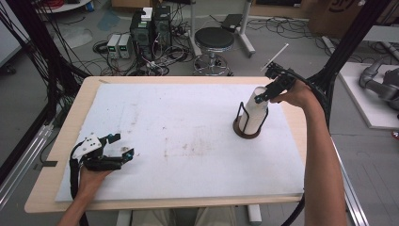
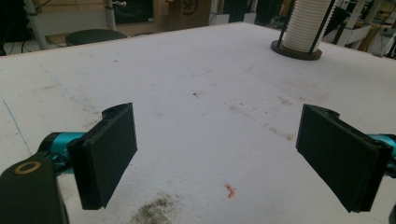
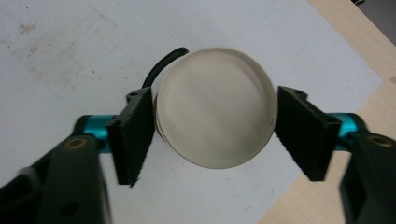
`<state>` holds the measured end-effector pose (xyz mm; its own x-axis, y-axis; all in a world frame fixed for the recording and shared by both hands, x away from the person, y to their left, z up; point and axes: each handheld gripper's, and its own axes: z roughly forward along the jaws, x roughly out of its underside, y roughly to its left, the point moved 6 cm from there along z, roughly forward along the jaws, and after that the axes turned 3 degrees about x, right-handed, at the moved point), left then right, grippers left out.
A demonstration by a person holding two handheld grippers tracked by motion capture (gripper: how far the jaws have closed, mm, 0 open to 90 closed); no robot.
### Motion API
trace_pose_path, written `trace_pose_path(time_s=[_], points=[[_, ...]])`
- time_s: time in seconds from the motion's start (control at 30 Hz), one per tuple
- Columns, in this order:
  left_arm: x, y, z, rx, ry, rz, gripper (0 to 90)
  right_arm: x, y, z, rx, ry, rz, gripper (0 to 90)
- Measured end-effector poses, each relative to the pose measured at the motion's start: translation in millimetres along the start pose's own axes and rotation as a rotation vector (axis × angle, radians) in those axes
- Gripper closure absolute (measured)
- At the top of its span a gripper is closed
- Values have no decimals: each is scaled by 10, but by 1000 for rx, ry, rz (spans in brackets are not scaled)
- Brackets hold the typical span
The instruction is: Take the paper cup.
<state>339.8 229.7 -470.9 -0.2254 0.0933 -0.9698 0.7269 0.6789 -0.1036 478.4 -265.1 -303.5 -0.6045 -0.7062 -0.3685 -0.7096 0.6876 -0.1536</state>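
In the high view, the right tongs (image 1: 275, 87) are clamping the top cup of the white cup stack (image 1: 254, 113) standing in its wire holder (image 1: 246, 128) at the table's (image 1: 66, 141) far right; a skewed lift is risking dragging several nested cups or tipping the holder. In the left gripper view, the left tongs (image 2: 233, 154) are resting apart and empty over the white mat (image 2: 196, 84), with the stack's top being cut off. In the right gripper view, the pads (image 3: 133, 135) are pressing both sides of the cup rim, hiding the stack below.

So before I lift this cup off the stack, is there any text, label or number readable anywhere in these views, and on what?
"SF": dark printed letters on the cardboard box behind the table, partly cut off in the left gripper view.
Dark print on the cardboard box at the top right of the high view: too cut off to read.
Cup stack, its holder, the white mat and both grippers: no lettering visible.
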Motion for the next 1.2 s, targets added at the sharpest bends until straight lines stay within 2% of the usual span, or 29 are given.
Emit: trace_pose_path(time_s=[0.67,0.93,1.2], points=[[0,-4,2,1,0,-1,124,2,9,-25,-13,-18,12,365],[0,-5,2,1,-1,0,124,-2,0,-67,-7,-18,-4,370],[1,-4,1,1,0,-1,123,-7,1,-101,-21,-29,10,372]])
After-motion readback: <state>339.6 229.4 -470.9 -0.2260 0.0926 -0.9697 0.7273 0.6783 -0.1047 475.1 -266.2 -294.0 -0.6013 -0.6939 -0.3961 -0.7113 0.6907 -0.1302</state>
